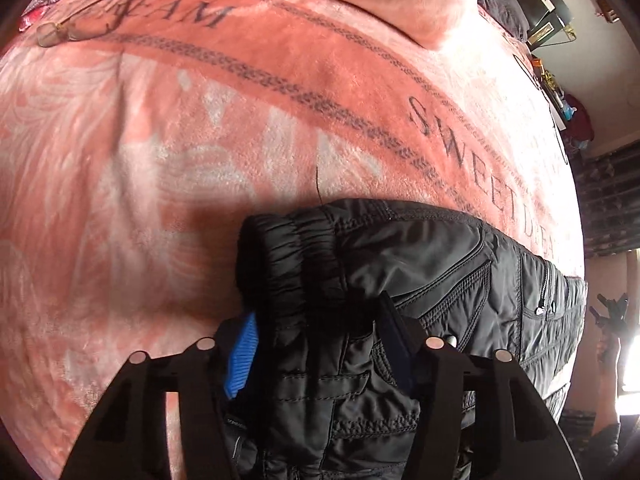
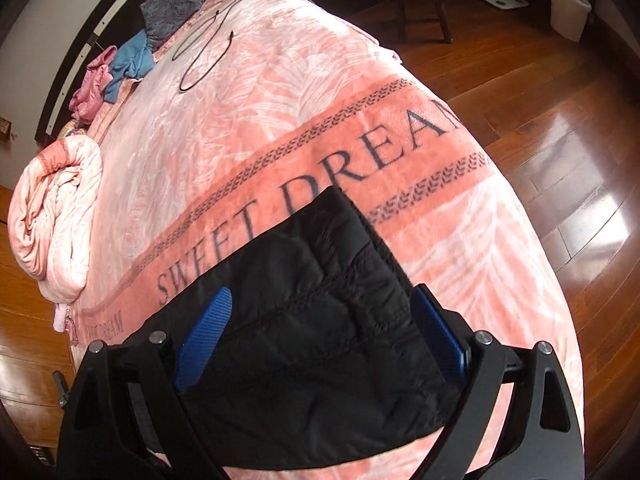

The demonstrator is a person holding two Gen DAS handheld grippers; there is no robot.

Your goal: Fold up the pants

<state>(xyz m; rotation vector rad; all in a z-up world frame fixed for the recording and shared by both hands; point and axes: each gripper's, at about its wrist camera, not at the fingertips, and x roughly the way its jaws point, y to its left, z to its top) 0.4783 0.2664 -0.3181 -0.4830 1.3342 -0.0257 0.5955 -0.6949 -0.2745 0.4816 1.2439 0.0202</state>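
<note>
The black quilted pants [image 1: 420,264] lie folded on the pink blanket [image 1: 168,152], across its "SWEET DREAM" band. The left gripper [image 1: 320,344] straddles their elastic waistband, jaws partly apart with fabric bunched between the blue pads. The right gripper [image 2: 320,340] stands wide over the other end, its pads clear of the cloth. Glasses [image 1: 80,16] rest far off.
</note>
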